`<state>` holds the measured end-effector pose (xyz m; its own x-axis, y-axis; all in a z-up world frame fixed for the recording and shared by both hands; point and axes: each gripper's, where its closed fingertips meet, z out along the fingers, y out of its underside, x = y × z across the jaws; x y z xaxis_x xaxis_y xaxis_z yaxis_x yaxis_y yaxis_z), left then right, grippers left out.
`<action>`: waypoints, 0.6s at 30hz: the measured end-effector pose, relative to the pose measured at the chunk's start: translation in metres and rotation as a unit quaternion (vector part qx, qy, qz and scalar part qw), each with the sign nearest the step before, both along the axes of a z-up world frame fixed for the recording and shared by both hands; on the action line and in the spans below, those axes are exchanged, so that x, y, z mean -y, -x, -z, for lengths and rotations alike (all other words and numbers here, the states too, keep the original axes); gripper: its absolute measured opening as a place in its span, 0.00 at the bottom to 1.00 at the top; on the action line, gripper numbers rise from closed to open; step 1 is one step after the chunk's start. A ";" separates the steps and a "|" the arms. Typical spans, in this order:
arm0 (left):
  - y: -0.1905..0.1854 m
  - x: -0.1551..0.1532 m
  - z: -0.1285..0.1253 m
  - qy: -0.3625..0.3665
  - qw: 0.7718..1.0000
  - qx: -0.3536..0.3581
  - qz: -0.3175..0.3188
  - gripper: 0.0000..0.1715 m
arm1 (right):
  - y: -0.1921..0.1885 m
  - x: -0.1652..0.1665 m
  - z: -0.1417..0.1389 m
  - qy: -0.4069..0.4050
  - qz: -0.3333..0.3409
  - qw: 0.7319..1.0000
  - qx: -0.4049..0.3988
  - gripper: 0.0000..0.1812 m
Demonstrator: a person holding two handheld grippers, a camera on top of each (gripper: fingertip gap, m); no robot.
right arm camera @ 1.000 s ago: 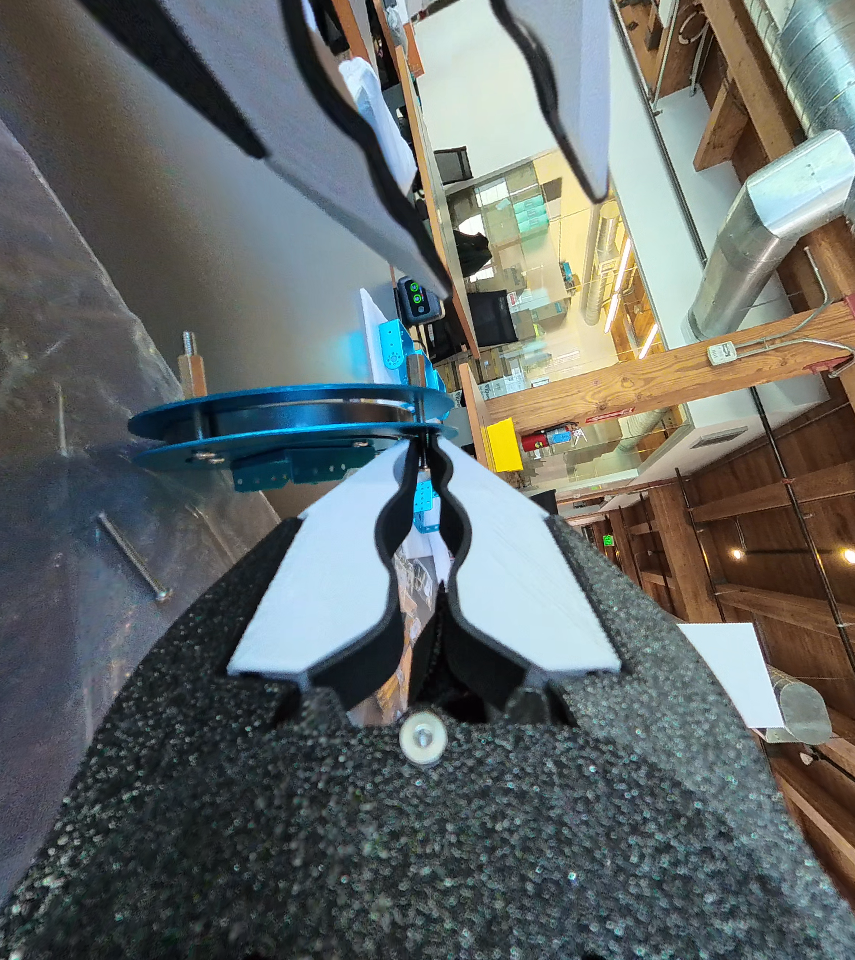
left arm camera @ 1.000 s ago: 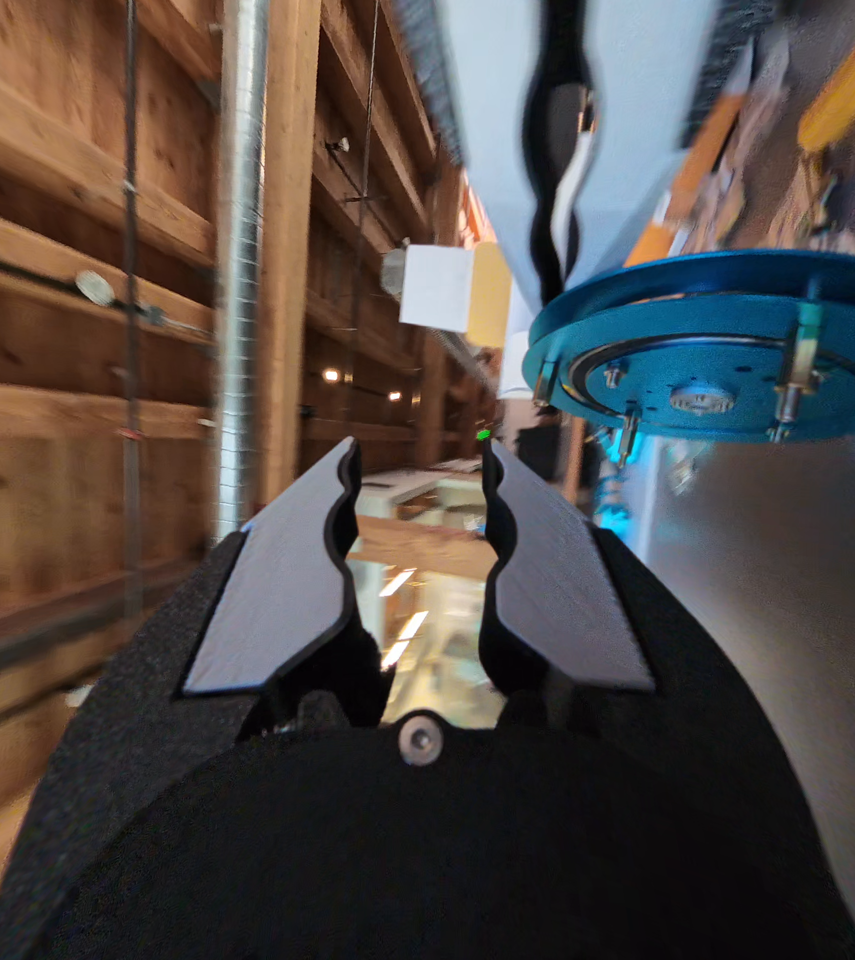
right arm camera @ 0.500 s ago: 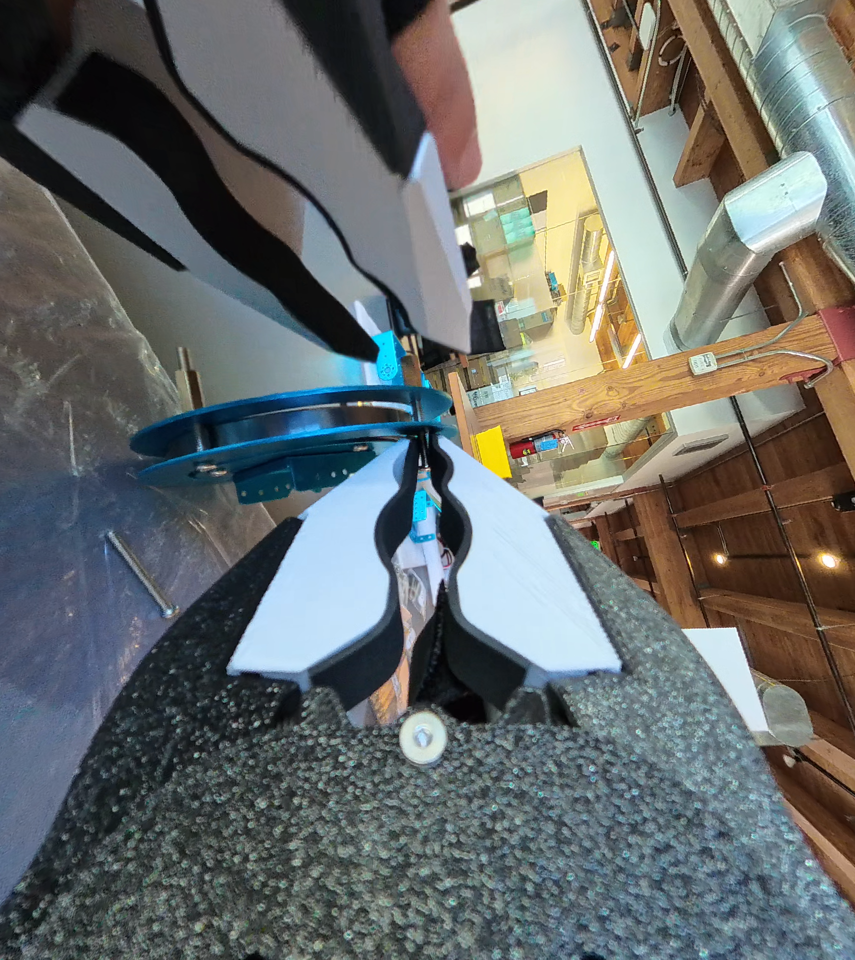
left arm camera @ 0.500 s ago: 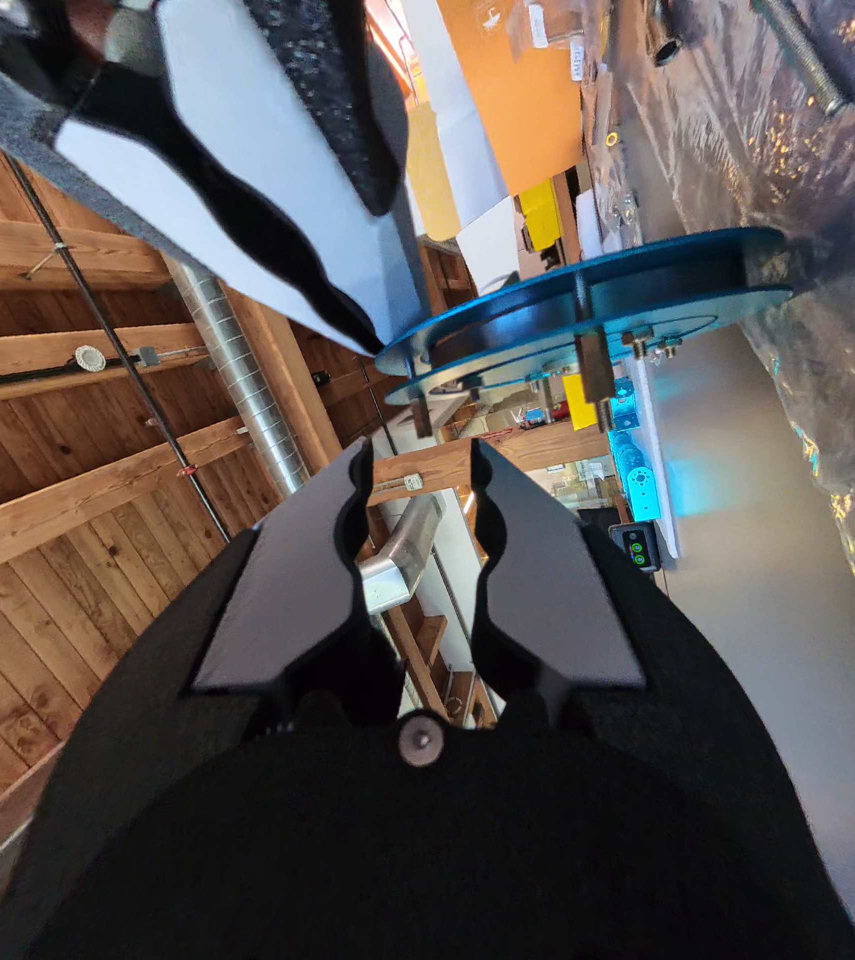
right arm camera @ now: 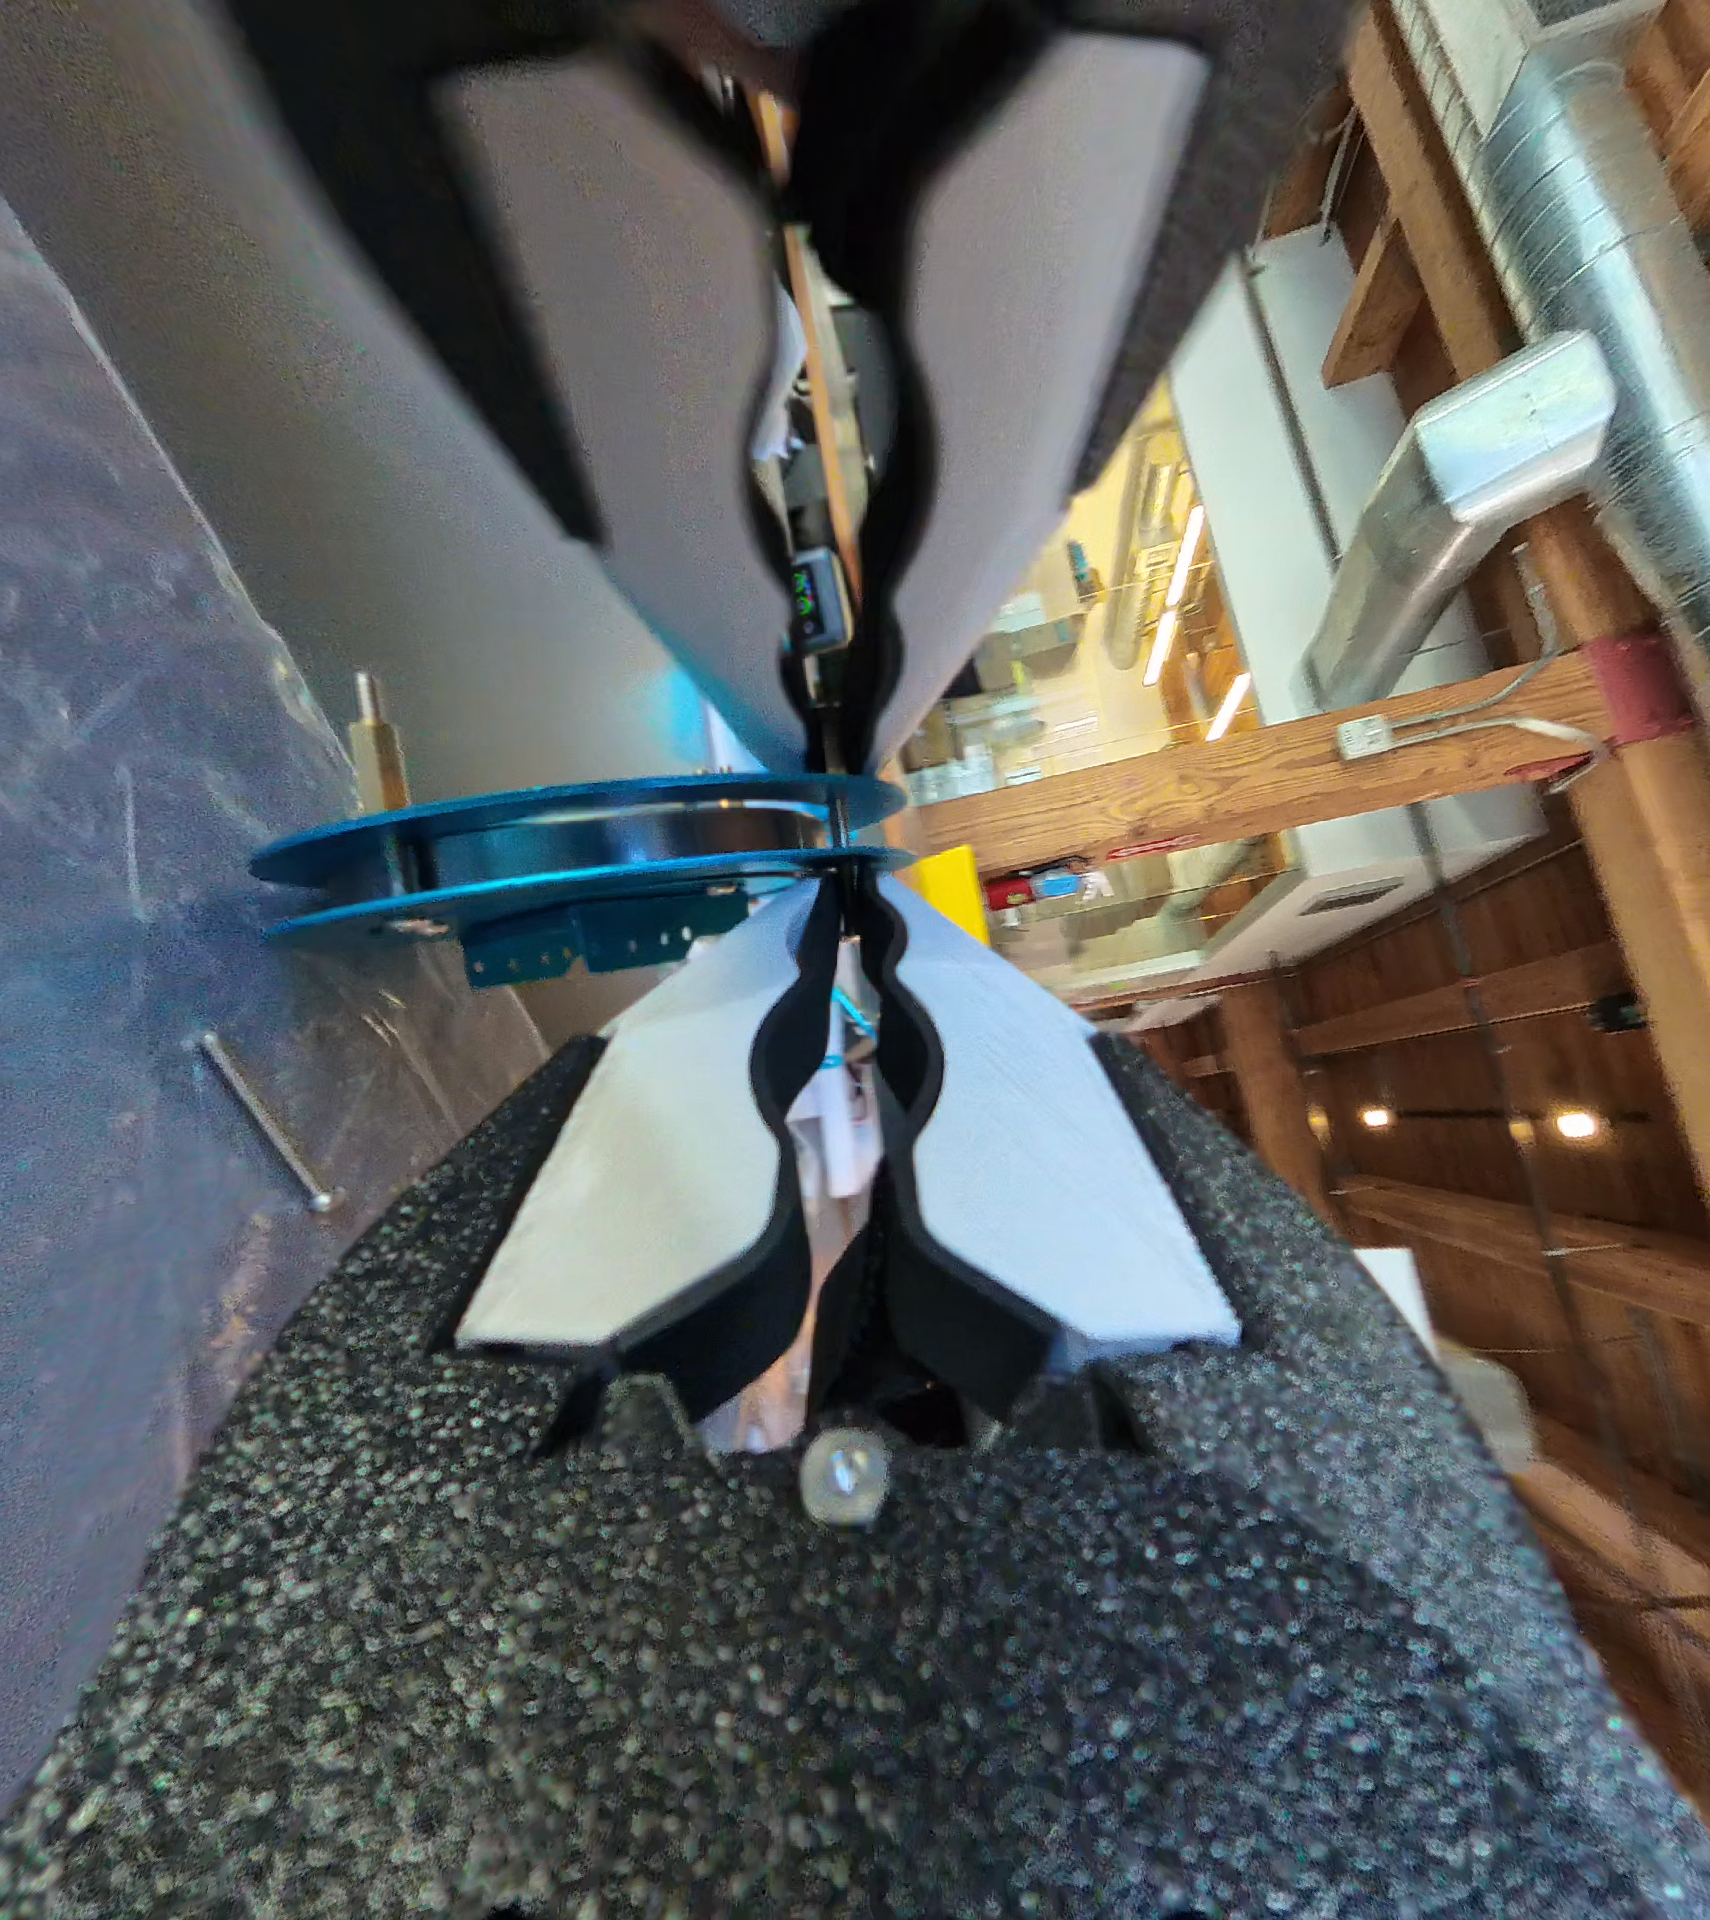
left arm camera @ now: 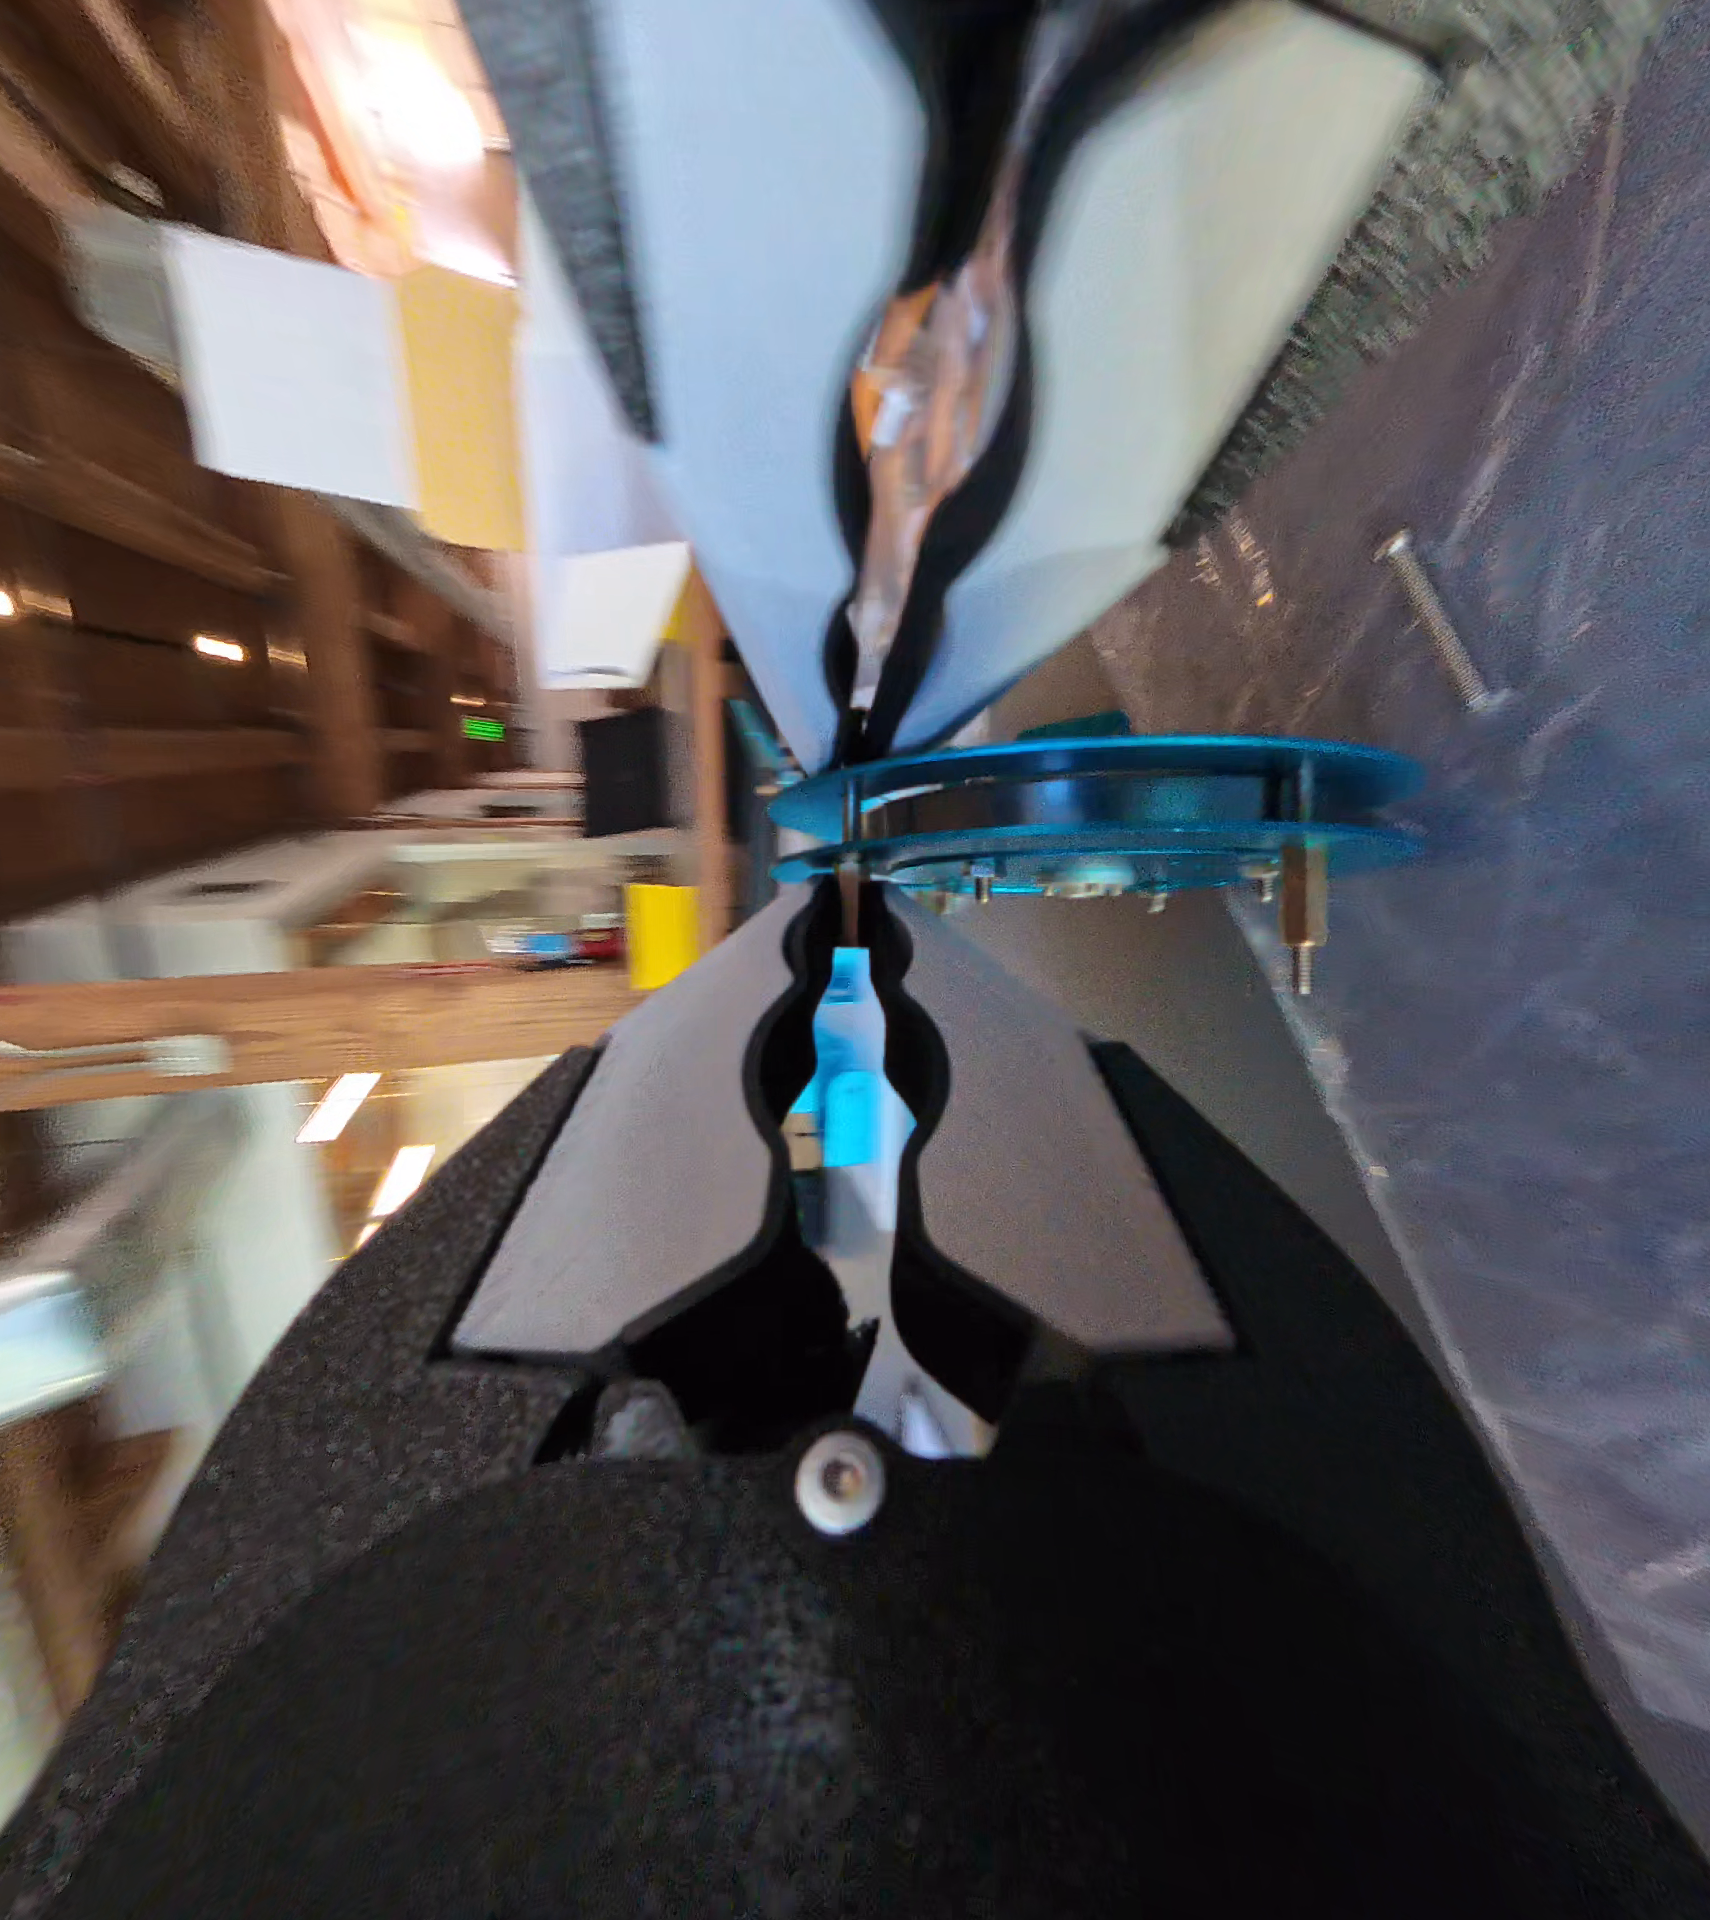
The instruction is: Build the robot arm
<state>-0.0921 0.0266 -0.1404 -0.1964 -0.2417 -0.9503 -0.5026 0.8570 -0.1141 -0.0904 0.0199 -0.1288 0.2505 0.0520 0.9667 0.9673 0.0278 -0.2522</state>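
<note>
Both the left tool [left arm camera: 849,902] and right tool [right arm camera: 846,902] pinch the blue two-disc assembly [right arm camera: 581,852] at its rim from opposite faces.

My left gripper [left arm camera: 849,896] has a rough, grainy black foam body and smooth matt grey fingers [left arm camera: 669,1132] edged in black rubber. My right gripper [right arm camera: 849,902] has the same speckled foam, with matt white fingers [right arm camera: 669,1153]. Between them sit glossy blue metal discs [left arm camera: 1090,805] joined by brass-coloured posts [left arm camera: 1300,904]. A shiny steel screw [right arm camera: 264,1122] lies on a dull, scuffed grey tabletop [right arm camera: 51,935]. Behind are rough wooden beams [right arm camera: 1277,774] and a crinkled silver metal duct [right arm camera: 1609,343].
</note>
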 end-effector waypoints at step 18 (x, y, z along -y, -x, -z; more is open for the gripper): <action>0.018 0.030 0.003 0.738 0.590 -0.326 0.018 0.02 | 0.006 0.005 -0.003 -0.081 0.006 0.986 0.146 0.01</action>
<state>-0.1099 -0.0034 -0.1439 -0.4338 -0.6963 0.5718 -0.8369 0.0763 -0.5420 -0.0962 0.0153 -0.1260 -0.0391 -0.1105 0.9931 0.9985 0.0339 0.0431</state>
